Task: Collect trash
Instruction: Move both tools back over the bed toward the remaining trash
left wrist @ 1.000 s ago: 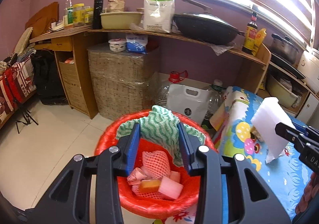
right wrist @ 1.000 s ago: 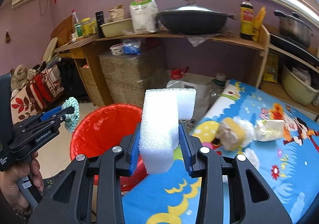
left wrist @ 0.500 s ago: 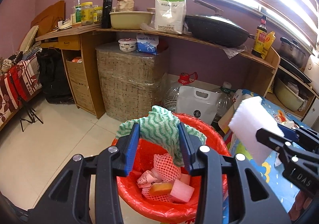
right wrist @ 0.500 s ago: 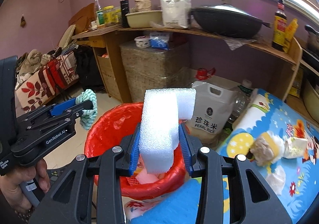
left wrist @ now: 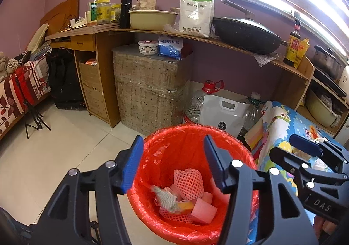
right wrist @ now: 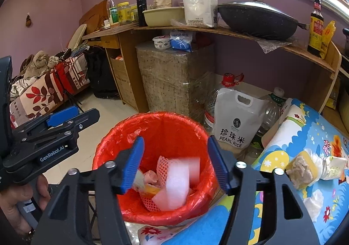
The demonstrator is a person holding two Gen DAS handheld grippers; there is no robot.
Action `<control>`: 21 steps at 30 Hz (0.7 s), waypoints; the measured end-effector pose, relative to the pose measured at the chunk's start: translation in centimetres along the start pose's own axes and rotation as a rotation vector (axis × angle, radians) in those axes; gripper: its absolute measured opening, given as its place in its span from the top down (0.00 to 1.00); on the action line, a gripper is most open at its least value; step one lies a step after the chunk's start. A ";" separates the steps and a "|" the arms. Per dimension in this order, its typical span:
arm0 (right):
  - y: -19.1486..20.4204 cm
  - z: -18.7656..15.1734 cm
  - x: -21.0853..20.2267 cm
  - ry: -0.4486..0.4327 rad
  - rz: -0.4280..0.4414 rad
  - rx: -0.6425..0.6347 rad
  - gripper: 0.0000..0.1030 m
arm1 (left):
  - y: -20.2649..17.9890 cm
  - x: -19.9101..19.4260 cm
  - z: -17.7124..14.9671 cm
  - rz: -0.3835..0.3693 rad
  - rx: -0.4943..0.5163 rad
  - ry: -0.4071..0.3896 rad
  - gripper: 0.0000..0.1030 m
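A red-lined trash bin (left wrist: 152, 149) (right wrist: 174, 125) stands on the floor beside the table. My left gripper (left wrist: 172, 162) hovers over it, jaws opening, nothing between them; the green-and-white cloth (left wrist: 165, 198) lies blurred among pink foam netting (left wrist: 189, 179) and pink blocks in the bin. My right gripper (right wrist: 174, 164) is also above the bin, jaws opening and apart from the white foam block (right wrist: 178, 179), which is blurred inside the bin. More scraps (right wrist: 301, 170) lie on the patterned blue table (right wrist: 305, 136). The right gripper (left wrist: 305, 147) shows at the left wrist view's right edge.
A white rice bag (right wrist: 237, 120) and clear water jugs (left wrist: 196, 101) stand just behind the bin. A wrapped box (left wrist: 148, 88), wooden shelving (left wrist: 218, 38) with a wok and jars, and a patterned bed (right wrist: 43, 92) surround pale tiled floor (left wrist: 54, 147). A hand (right wrist: 19, 199) holds the left gripper.
Both grippers opened over the bin. The green-and-white cloth left the left jaws and the white foam block left the right jaws; both dropped into the bin.
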State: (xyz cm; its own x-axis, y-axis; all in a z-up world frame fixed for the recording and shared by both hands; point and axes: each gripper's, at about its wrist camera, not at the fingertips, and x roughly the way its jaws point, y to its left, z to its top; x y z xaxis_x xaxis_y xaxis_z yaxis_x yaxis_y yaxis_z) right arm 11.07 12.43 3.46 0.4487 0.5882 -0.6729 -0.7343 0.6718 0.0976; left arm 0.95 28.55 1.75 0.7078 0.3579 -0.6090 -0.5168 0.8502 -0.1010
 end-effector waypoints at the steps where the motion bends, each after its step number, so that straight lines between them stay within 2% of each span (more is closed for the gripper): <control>1: -0.2 -0.1 0.0 -0.001 -0.003 -0.001 0.42 | -0.1 0.0 -0.1 0.001 0.000 0.001 0.46; 10: -2.8 -1.4 -0.8 -0.012 -0.036 0.027 0.41 | -1.4 0.4 -0.6 0.001 0.015 0.008 0.46; 21: -7.9 -3.2 -3.2 -0.028 -0.104 0.075 0.37 | -5.5 1.5 -1.2 -0.034 0.051 0.025 0.44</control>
State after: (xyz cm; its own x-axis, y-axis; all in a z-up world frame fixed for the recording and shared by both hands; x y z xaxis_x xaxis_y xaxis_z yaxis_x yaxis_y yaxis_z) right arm 13.78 3.80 2.46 0.5357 0.5251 -0.6613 -0.6431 0.7612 0.0835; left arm 4.26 23.97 0.49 0.7120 0.3195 -0.6253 -0.4670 0.8805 -0.0818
